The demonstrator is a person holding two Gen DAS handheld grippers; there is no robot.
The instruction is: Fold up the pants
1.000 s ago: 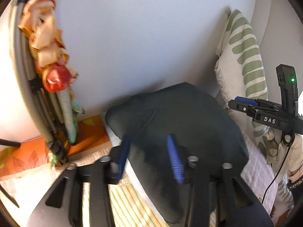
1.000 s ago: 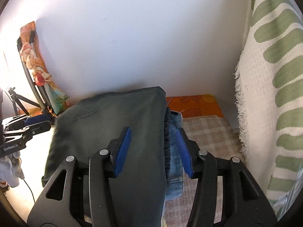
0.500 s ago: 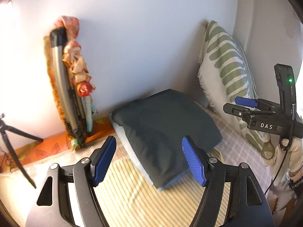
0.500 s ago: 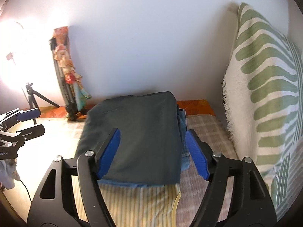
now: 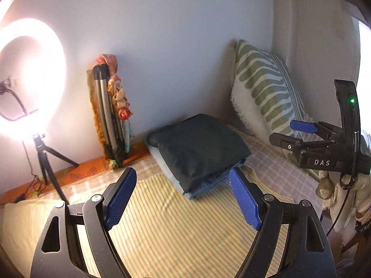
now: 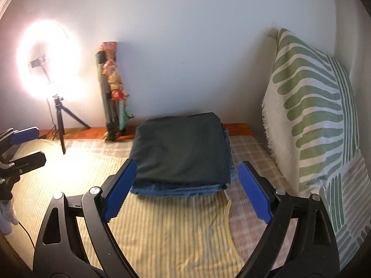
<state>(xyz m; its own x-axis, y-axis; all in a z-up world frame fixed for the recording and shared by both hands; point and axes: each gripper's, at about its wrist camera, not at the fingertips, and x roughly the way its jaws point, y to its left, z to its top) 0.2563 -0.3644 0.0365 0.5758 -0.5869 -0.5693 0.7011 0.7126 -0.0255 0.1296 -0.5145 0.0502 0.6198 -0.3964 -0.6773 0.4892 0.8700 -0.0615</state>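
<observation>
While both jaws are gaping wide and holding nothing, the left hand-held gripper [image 5: 182, 199] and right hand-held gripper [image 6: 184, 190] are hovering over bare striped bed [image 6: 162, 227]; folded dark pants [image 6: 183, 148] are lying near the far edge, hiding most of the jeans [image 6: 176, 188] beneath.

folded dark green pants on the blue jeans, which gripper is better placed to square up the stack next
Right, probably. The right gripper is open and faces the folded dark green pants squarely, its fingers framing the stack's near edge. The left gripper, also open, meets the pile at its corner, at an angle.
</observation>
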